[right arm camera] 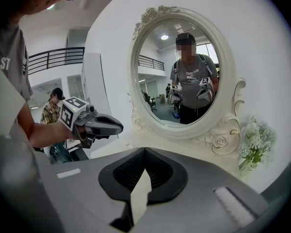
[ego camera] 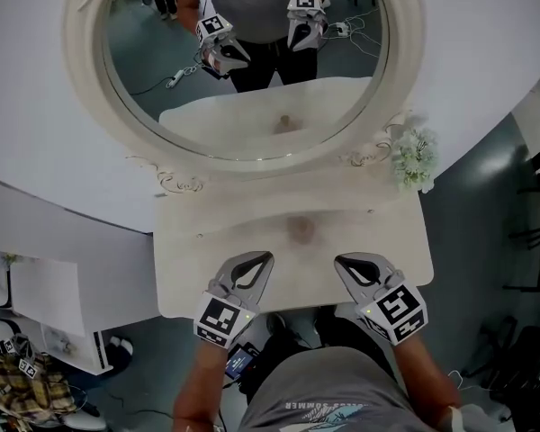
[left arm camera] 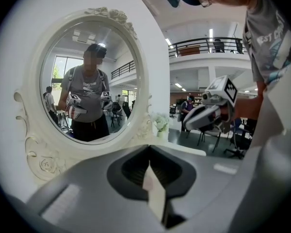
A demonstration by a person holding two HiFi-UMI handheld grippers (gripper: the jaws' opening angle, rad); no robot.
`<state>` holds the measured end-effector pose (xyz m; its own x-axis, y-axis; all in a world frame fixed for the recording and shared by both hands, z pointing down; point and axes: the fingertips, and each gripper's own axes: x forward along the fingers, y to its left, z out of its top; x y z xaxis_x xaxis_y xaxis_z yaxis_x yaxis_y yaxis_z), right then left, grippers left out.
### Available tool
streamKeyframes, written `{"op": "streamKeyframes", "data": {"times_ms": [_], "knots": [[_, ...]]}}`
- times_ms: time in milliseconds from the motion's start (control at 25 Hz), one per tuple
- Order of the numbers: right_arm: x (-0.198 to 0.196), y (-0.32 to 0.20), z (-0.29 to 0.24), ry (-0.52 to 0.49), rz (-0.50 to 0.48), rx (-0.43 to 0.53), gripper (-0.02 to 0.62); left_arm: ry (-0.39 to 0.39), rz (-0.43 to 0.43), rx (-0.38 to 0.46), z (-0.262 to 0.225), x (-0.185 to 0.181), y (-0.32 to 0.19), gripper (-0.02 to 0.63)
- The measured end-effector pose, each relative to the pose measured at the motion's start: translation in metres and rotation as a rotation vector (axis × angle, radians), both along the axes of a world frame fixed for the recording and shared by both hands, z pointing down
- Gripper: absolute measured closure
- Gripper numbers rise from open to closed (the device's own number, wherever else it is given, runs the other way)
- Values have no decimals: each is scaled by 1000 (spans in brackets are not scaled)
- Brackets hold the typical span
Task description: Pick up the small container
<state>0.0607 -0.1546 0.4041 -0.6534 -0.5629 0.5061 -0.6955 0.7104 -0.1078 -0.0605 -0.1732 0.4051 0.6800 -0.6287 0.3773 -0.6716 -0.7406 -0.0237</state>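
Both jaws fully closed, nothing gripped. Left gripper (ego camera: 265, 261) at 7 o'clock over worktop (ego camera: 207, 241), right gripper (ego camera: 341, 263) at 5. Small container (ego camera: 300, 230), only a blurred brown spot, mid-worktop at 12 from both tips, apart from them; contents not readable. Flowers (ego camera: 414, 158) at 2, beside mirror (ego camera: 88, 61).

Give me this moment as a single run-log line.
left gripper: shut, empty | right gripper: shut, empty | both above table near edge | small brownish object at table centre, likely the container: untouched
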Motion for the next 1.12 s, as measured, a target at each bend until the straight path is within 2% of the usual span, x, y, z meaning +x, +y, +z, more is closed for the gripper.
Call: {"op": "streamKeyframes", "data": {"times_ms": [720,1120], "knots": [[2,4,35,35,-35,-59,594,9,-65,-24,44,-6,-27,603],[-1,3,54,38,-59,-87,594,18,-93,-79,78,-5,-27,603]]}}
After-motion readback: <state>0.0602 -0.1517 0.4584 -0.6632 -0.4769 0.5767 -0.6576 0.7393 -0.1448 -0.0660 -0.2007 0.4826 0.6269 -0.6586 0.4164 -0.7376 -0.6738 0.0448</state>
